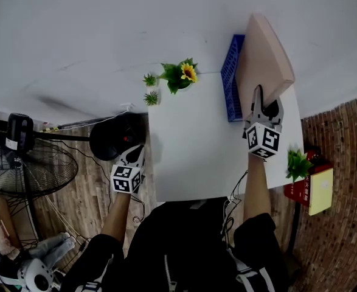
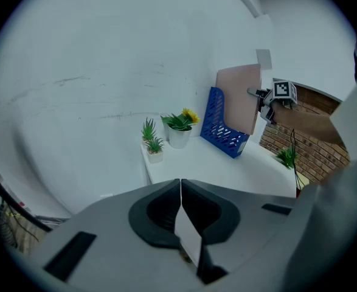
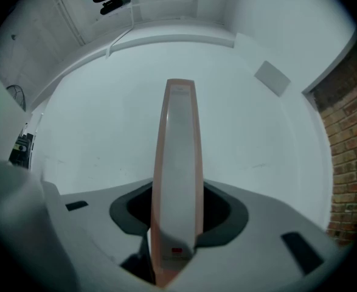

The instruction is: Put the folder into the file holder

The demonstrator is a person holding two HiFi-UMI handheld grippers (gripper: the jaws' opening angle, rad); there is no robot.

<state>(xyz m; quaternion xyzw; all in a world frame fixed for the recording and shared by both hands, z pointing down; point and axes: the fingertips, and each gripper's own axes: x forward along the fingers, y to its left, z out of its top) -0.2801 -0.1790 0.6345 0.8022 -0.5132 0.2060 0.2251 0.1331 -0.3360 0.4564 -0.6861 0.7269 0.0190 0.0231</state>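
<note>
Over the back right of the white counter (image 1: 190,145), the right gripper (image 1: 262,102) has its jaws clamped on the salmon-pink cardboard folder (image 1: 263,59). It stands upright at the blue perforated plastic file holder (image 1: 232,72); can't tell if it's in the slot yet.

Risk: the grip's at one end, so the folder may pivot, catch the holder's wall & shove or tip it.

Right forearm reaches fwd, gripper approx. level. Left gripper (image 1: 135,154), jaws together & empty, hangs off the counter's left edge, angled down.
</note>
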